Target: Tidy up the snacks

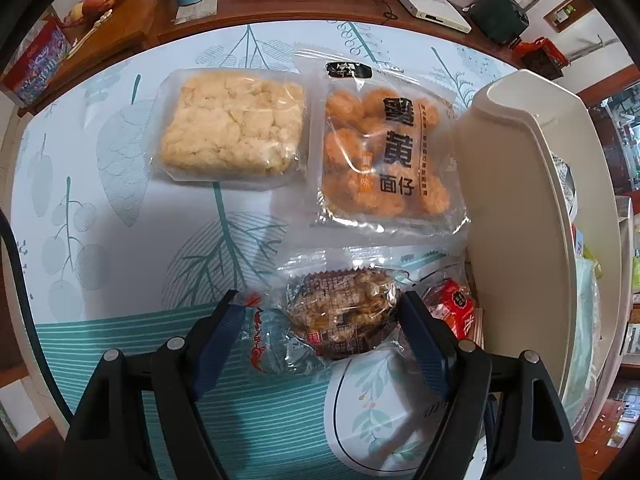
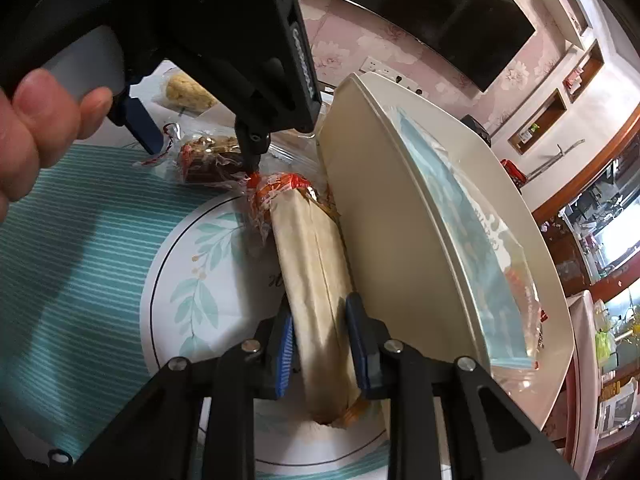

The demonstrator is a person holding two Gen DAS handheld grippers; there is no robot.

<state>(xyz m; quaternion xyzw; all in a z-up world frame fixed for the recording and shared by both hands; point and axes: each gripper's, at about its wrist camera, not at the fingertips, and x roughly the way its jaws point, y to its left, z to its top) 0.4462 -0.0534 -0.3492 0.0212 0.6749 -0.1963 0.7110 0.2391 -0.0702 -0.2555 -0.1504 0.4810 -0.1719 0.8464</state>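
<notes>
My left gripper (image 1: 320, 324) points steeply down at the table. Its blue pads touch both ends of a brown nut snack packet (image 1: 344, 312) in clear wrap. The right wrist view shows this same packet (image 2: 208, 158), with a hand (image 2: 40, 128) on the left tool. My right gripper (image 2: 320, 340) is shut on a long beige packet (image 2: 312, 260) with an orange-red end (image 1: 456, 312). That packet lies along the outer wall of a cream bin (image 2: 380, 220). A pale crisp packet (image 1: 232, 128) and an orange puff-ball packet (image 1: 384, 152) lie farther back.
The cream bin (image 1: 520, 200) stands at the table's right side with a blue-tinted packet (image 2: 460, 240) inside. A leaf-print cloth (image 1: 100, 200) covers the table. Behind it a wooden sideboard (image 1: 280, 4) carries fruit, a blue globe and cables.
</notes>
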